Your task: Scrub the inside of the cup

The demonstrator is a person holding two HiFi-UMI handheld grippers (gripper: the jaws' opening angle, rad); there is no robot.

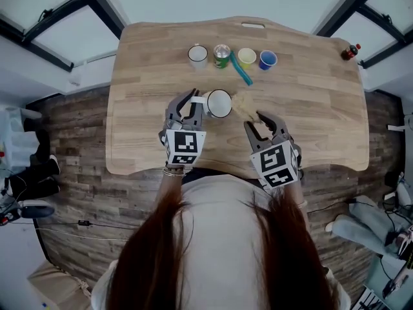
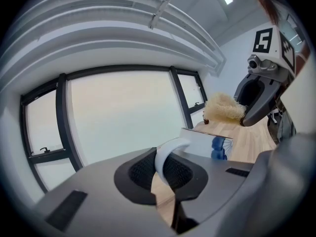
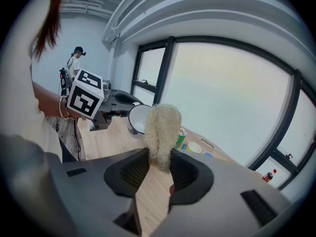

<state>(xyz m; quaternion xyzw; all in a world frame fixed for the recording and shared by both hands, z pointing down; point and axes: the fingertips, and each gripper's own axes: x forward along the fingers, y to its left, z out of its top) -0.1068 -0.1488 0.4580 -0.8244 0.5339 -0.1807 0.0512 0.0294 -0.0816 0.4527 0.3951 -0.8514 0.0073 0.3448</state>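
A white mug (image 1: 218,103) is lifted over the wooden table (image 1: 310,108), tipped with its mouth toward the right gripper. My left gripper (image 1: 193,103) is shut on the mug's handle (image 2: 168,156), which shows as a white loop between its jaws. My right gripper (image 1: 259,122) is shut on a tan fibrous scrubber (image 1: 242,104), which sticks up between the jaws (image 3: 161,132). The scrubber is just right of the mug's rim and outside the cup. In the right gripper view the mug's opening (image 3: 139,118) faces the scrubber. In the left gripper view the scrubber (image 2: 223,109) hangs beyond the mug.
At the back of the table stand a white cup (image 1: 198,55), a green can (image 1: 222,55), a yellow cup (image 1: 246,57) and a blue cup (image 1: 267,59), with a teal stick (image 1: 241,70) lying beside them. A small dark bottle (image 1: 350,51) is at the far right corner.
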